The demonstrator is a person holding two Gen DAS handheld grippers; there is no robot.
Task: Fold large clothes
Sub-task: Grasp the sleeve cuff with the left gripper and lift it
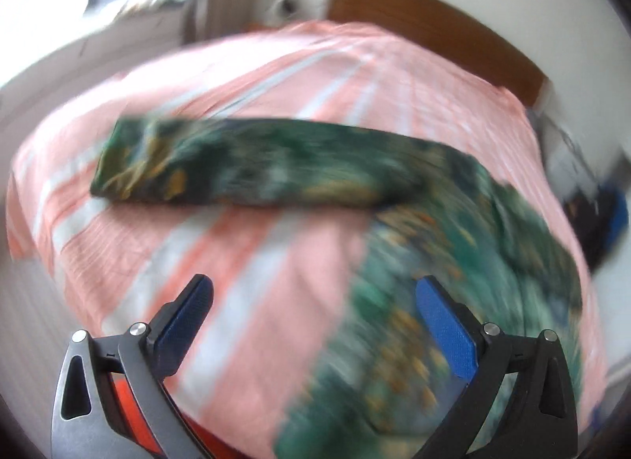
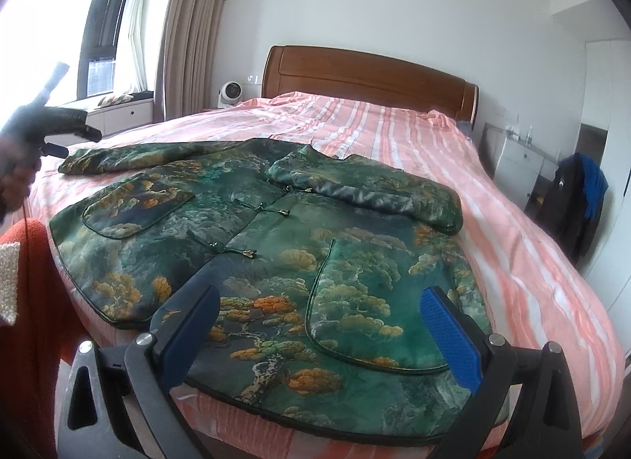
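Note:
A green patterned jacket (image 2: 276,230) with gold trees lies front up on the pink striped bed (image 2: 394,123). Its right sleeve (image 2: 366,186) is folded across the chest. Its left sleeve (image 2: 130,157) stretches out to the left. In the blurred left wrist view the left sleeve (image 1: 256,167) lies across the bed and the body (image 1: 453,301) is at lower right. My left gripper (image 1: 315,313) is open and empty above the bed, near the sleeve. It also shows in the right wrist view (image 2: 59,131) at far left. My right gripper (image 2: 319,325) is open and empty over the jacket's hem.
A wooden headboard (image 2: 366,76) stands at the far end. A small white fan (image 2: 230,94) sits left of it. A chair with dark and blue clothes (image 2: 579,198) stands right of the bed. Window and curtain (image 2: 185,32) are at the left. My red sleeve (image 2: 35,301) is at the left edge.

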